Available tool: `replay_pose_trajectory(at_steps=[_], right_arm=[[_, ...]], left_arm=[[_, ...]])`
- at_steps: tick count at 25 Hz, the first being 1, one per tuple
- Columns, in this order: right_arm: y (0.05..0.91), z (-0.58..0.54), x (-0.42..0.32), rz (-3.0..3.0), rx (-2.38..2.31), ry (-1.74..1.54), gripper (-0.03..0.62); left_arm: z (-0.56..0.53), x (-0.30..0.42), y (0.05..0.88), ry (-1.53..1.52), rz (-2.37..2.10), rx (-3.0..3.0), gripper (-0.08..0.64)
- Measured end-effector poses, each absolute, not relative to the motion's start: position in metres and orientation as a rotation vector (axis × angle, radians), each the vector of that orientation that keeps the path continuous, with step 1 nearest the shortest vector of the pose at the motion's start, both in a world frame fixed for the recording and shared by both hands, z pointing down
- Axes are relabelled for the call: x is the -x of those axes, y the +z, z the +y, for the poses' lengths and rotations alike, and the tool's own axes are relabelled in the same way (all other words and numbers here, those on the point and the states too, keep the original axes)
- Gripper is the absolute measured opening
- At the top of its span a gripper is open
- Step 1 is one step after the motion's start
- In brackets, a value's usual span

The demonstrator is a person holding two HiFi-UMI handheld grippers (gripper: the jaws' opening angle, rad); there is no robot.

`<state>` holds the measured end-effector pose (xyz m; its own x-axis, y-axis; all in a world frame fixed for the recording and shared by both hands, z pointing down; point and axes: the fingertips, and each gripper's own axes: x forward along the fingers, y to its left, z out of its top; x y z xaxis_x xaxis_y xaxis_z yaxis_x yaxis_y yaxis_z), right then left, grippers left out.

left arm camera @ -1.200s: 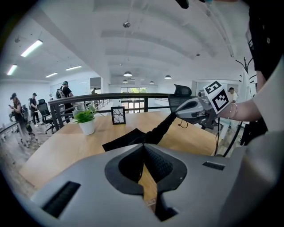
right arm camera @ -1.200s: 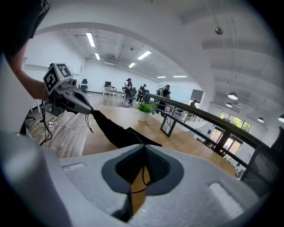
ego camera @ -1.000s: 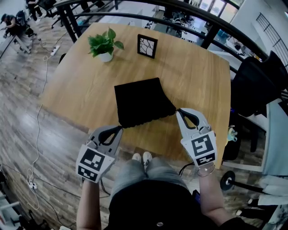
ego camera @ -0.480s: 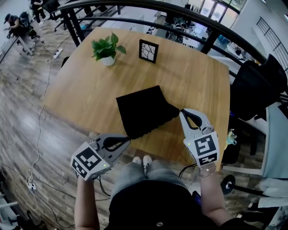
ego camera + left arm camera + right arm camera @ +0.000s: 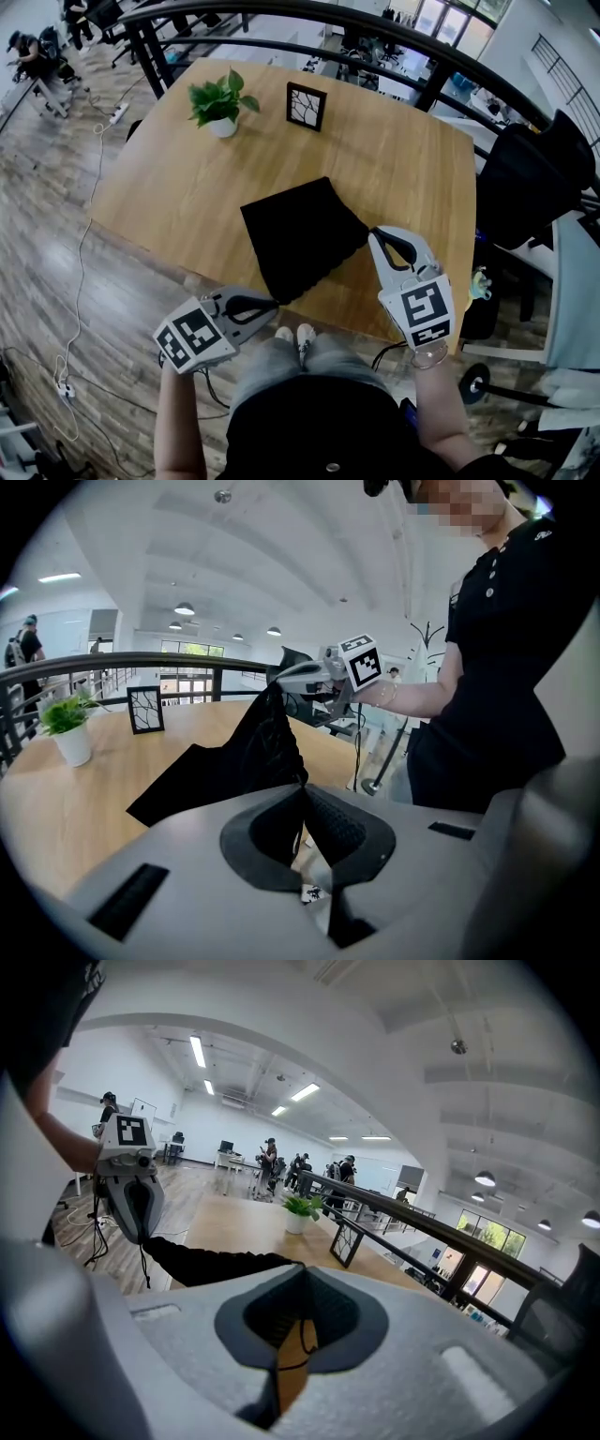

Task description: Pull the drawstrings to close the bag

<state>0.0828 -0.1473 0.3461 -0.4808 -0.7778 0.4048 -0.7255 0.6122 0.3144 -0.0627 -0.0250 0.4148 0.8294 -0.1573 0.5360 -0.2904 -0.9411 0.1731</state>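
Two drawstrings (image 5: 301, 1333) pinched, left gripper (image 5: 275, 302), right gripper (image 5: 374, 232)

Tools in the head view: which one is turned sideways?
The left tool, at lower left: it points sideways toward the black bag, while the right tool points straight ahead. Both are shut on the drawstrings.

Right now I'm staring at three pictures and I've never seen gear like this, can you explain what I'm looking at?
No robot: a person holds a two-jaw clamp tool in each hand. The top-down picture is from a camera on their head, showing the left gripper and right gripper. The other two come from cameras riding on those grippers. On the wooden table sit a black fabric drawstring bag, a potted green plant and a black-framed picture. Each gripper is shut on a thin black drawstring at the bag's mouth.
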Motion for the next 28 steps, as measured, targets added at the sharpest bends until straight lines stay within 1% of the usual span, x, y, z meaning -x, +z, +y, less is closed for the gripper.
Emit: replay_pose_trajectory(at_steps=[10, 28], right_arm=[[0.345, -0.144, -0.088, -2.323, -1.192, -0.130, 0.003], [0.347, -0.144, -0.095, -2.309, -1.203, -0.115, 0.002]], left_arm=[[-0.024, 0.065, 0.417, 0.766, -0.342, -2.740, 0.020], [-0.082, 0.118, 0.394, 0.718, -0.897, -2.664, 0.020]])
